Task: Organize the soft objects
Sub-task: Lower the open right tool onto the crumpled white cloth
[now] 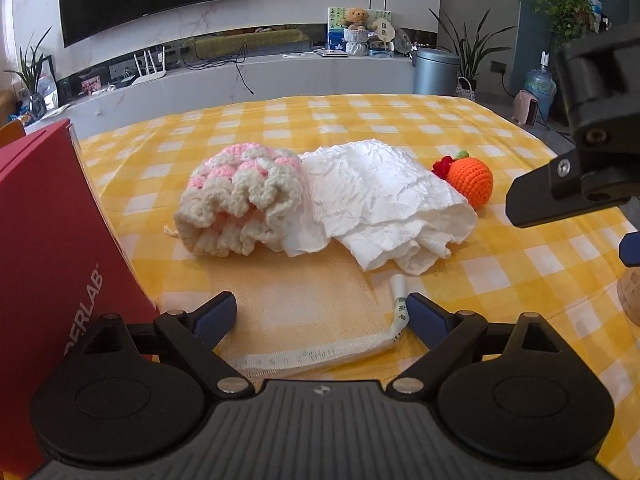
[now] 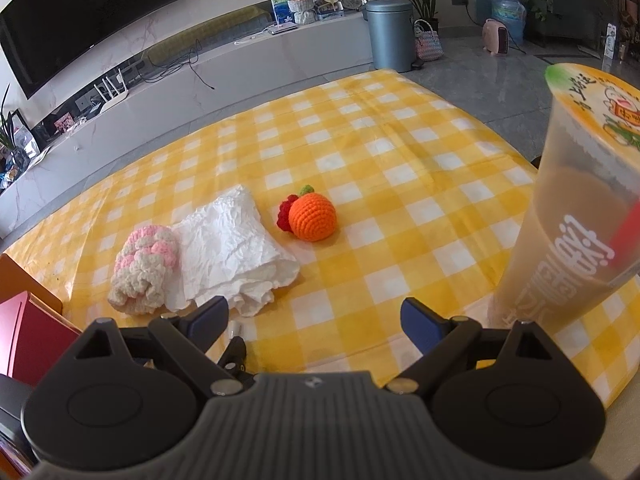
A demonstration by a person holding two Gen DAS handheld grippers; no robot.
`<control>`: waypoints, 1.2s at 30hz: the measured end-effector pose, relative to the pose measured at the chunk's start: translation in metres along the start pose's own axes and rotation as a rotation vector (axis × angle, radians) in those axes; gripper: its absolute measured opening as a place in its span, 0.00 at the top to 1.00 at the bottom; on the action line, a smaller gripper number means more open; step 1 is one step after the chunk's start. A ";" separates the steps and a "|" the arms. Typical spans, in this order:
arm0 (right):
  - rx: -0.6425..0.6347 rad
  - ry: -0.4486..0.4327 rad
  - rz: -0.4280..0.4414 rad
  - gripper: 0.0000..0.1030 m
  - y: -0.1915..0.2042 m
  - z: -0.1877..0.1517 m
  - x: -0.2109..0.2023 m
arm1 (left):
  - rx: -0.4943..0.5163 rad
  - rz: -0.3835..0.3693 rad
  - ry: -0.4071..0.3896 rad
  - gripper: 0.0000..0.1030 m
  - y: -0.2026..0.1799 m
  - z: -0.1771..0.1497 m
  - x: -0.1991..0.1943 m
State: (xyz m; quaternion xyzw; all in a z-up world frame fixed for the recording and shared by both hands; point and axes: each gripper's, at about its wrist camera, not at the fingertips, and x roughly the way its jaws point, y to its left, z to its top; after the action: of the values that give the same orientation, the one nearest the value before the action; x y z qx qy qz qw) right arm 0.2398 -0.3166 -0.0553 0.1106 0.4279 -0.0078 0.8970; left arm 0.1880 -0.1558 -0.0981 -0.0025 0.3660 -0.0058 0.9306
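A pink-and-cream crochet piece (image 1: 240, 200) (image 2: 144, 276) lies bunched on the yellow checked tablecloth. A crumpled white cloth (image 1: 380, 204) (image 2: 236, 248) touches its right side. Just right of that sits an orange crochet fruit (image 1: 470, 180) (image 2: 312, 216) with a red bit and a green leaf. A thin yellowish mesh cloth (image 1: 296, 304) with a white hem lies flat under my left gripper (image 1: 320, 314), which is open and holds nothing. My right gripper (image 2: 316, 318) is open and empty, hovering over bare tablecloth in front of the white cloth.
A red box (image 1: 48, 260) (image 2: 24, 332) stands at the table's left edge. A tall plastic cup of milk tea (image 2: 580, 220) stands close on the right. Beyond the table (image 2: 400, 140) are a grey bin (image 2: 390, 32) and a TV bench.
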 end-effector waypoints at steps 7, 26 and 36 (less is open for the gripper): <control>-0.014 0.006 -0.008 0.11 0.004 -0.001 0.002 | 0.016 0.000 0.057 0.69 -0.001 0.012 -0.007; -0.031 -0.070 0.185 0.06 0.028 0.004 0.035 | -0.079 -0.056 -0.043 0.92 0.022 -0.005 -0.015; -0.134 -0.033 0.128 0.10 0.052 0.003 0.074 | 0.006 -0.078 -0.097 0.93 0.019 -0.015 -0.021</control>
State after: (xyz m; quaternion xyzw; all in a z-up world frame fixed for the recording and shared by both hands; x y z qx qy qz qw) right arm 0.2946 -0.2606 -0.0999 0.0775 0.4049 0.0763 0.9079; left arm 0.1624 -0.1363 -0.0950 -0.0144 0.3200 -0.0430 0.9463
